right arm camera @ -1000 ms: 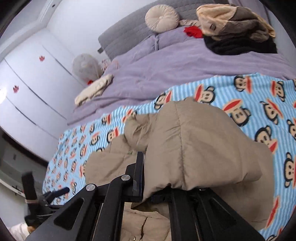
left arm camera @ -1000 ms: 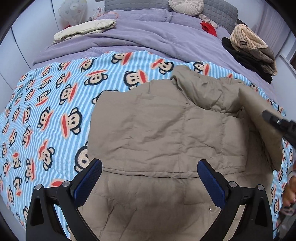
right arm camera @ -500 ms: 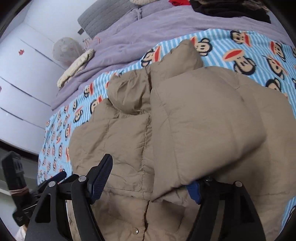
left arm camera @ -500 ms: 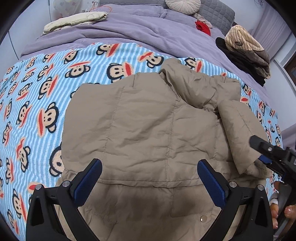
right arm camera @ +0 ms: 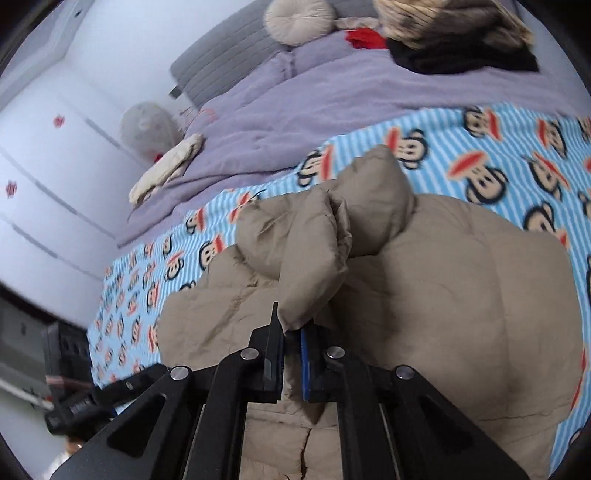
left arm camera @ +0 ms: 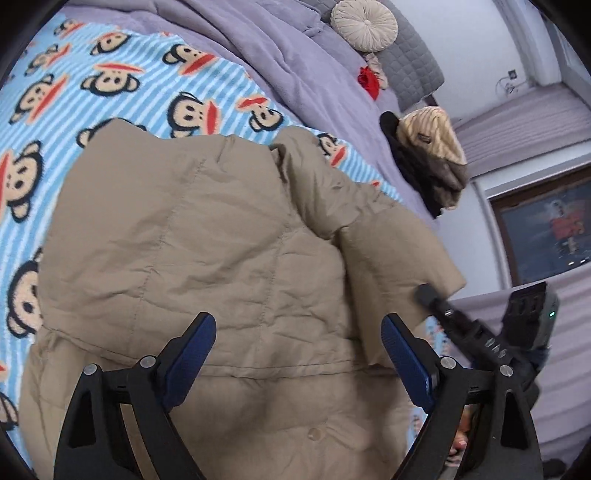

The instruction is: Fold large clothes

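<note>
A tan padded jacket (left arm camera: 207,243) lies spread on the blue monkey-print blanket (left arm camera: 110,85). Its sleeve (right arm camera: 317,266) is folded in over the body. My right gripper (right arm camera: 291,343) is shut on the sleeve's cuff edge, and in the left wrist view it comes in from the right (left arm camera: 439,310). My left gripper (left arm camera: 297,350) hovers over the jacket's lower part near the hem. Its jaws are closing, with the fabric below and between the blue pads (left arm camera: 192,347) untouched. A snap button (left arm camera: 314,434) shows under it.
Beyond the blanket lies a purple duvet (right arm camera: 332,92). A round cushion (right arm camera: 299,22) leans on the grey headboard. A pile of dark and striped clothes (left arm camera: 432,158) sits at the bed's right edge, and a cream folded cloth (right arm camera: 166,170) at its left. White wardrobe doors (right arm camera: 55,166) stand on the left.
My right gripper opened, let the sleeve rest on the jacket, then shut again on its cuff. My left gripper dipped and rolled, now closer over the jacket's lower part.
</note>
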A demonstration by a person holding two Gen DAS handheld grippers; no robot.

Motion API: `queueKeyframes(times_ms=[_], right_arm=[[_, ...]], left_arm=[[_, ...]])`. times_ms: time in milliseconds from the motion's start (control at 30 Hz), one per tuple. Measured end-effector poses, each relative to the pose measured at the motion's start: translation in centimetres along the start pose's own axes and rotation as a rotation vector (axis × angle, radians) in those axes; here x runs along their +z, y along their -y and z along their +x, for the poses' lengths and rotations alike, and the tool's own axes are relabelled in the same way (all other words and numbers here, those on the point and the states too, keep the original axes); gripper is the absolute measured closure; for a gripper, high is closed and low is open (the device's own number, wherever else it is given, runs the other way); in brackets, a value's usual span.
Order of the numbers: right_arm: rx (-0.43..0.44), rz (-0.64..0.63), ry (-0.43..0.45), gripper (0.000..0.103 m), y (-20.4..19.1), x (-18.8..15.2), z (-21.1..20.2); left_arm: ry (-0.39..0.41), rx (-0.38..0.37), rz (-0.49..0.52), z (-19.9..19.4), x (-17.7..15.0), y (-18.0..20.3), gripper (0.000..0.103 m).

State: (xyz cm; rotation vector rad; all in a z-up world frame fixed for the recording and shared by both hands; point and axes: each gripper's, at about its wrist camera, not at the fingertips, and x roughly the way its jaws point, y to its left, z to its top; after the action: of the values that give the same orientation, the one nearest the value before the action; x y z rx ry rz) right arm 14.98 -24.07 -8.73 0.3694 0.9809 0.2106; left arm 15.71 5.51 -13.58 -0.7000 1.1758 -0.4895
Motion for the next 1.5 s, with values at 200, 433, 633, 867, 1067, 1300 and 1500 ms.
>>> queueKeyframes(times_ms=[200, 433, 633, 867, 1067, 1300, 1500], right_arm=[[0.005, -0.170, -0.148, 0.094, -5.2, -3.4, 3.6], [-0.052, -0.204, -0.254, 0.040, -3.5, -6.9, 3.0], [-0.112, 0.200, -0.228, 0.040, 9.3, -8.4, -3.1], [-0.106, 0.470, -0.139, 0.040, 17.4, -9.0, -6.6], [-0.082, 0.523, -0.105, 0.040, 18.8, -8.7, -6.8], [-0.055, 0.473, -0.109, 0.040, 17.7, -7.3, -5.3], [-0.160, 0.369, -0.130, 0.088, 16.6, -6.3, -3.6]], left_arm=[[-0.030, -0.082, -0.022, 0.8, 0.9, -0.1, 0.011], [-0.079, -0.052, -0.049, 2.7, 0.2, -0.8, 0.011], [-0.148, 0.047, 0.019, 5.6, 0.5, 0.0, 0.011], [-0.183, 0.115, 0.121, 8.3, 0.7, 2.4, 0.088], [-0.091, 0.111, 0.170, 4.8, -0.6, 2.6, 0.088], [-0.101, 0.200, 0.118, 4.3, -2.1, -1.2, 0.089], [-0.102, 0.229, 0.095, 4.3, -2.9, -2.3, 0.088]])
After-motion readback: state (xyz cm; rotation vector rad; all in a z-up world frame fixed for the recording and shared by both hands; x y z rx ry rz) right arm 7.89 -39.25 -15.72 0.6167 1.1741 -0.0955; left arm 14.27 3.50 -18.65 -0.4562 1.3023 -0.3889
